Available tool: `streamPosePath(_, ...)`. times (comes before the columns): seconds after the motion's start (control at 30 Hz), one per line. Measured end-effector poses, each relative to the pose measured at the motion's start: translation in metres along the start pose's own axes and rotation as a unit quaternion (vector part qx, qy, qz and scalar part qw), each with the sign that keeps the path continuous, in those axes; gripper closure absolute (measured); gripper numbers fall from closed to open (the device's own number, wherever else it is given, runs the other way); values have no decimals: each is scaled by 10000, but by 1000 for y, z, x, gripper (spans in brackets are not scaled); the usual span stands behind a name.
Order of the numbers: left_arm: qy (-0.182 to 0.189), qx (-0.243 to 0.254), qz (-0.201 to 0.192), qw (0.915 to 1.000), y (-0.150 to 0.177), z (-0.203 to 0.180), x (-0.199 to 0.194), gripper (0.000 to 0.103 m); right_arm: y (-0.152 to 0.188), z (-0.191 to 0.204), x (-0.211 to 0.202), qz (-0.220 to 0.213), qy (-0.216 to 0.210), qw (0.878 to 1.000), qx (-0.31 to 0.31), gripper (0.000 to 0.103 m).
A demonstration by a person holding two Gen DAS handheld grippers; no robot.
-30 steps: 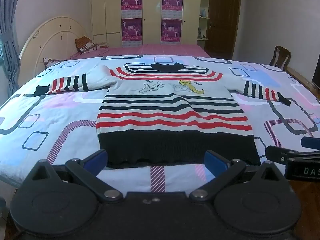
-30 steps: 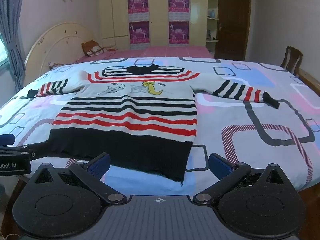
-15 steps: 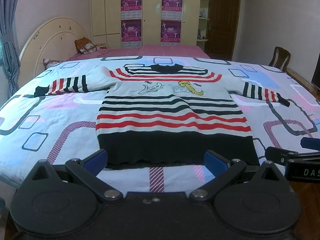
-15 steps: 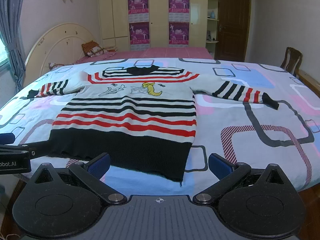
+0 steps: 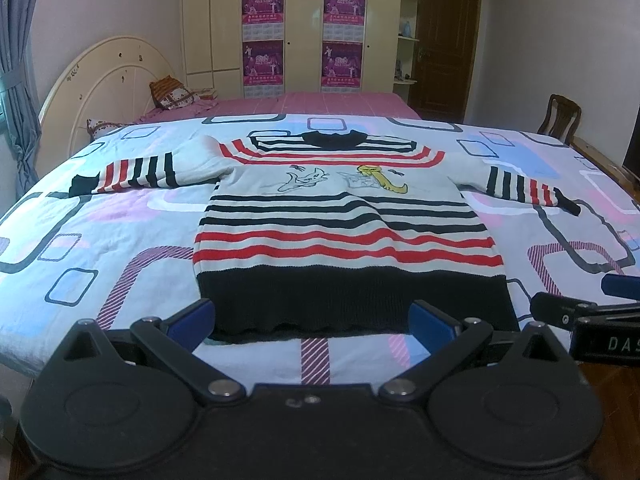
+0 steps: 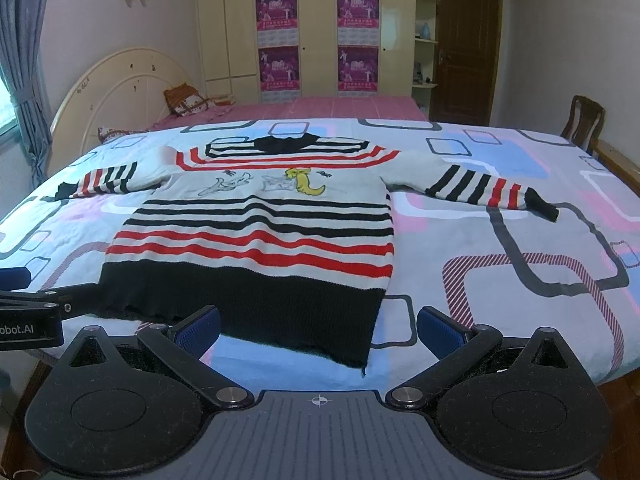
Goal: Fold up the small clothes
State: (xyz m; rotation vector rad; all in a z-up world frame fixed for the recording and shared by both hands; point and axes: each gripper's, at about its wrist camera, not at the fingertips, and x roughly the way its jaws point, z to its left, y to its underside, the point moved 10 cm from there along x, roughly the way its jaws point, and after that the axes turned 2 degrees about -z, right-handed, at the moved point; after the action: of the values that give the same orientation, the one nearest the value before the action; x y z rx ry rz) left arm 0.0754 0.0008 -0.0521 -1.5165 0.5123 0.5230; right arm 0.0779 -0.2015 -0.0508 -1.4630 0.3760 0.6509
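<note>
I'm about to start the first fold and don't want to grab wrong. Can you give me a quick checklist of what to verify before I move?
1. Striped sweater lies flat, front up, on the bedspread: ok.
2. Both sleeves spread out to the sides, left sleeve, right sleeve: ok.
3. Left tool open, holding nothing: ok.
4. Right tool open, holding nothing: ok.
5. Black hem is free of either tool: ok.
6. Hem lies straight: not ok, its right corner sags toward the bed edge.
</note>
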Motion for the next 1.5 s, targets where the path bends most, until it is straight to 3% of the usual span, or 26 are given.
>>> streamPosePath(1.5, -29, -34, -26, 10000, -1, 5, 2, 0, -3, -1, 3, -60, 3, 10000, 38, 0)
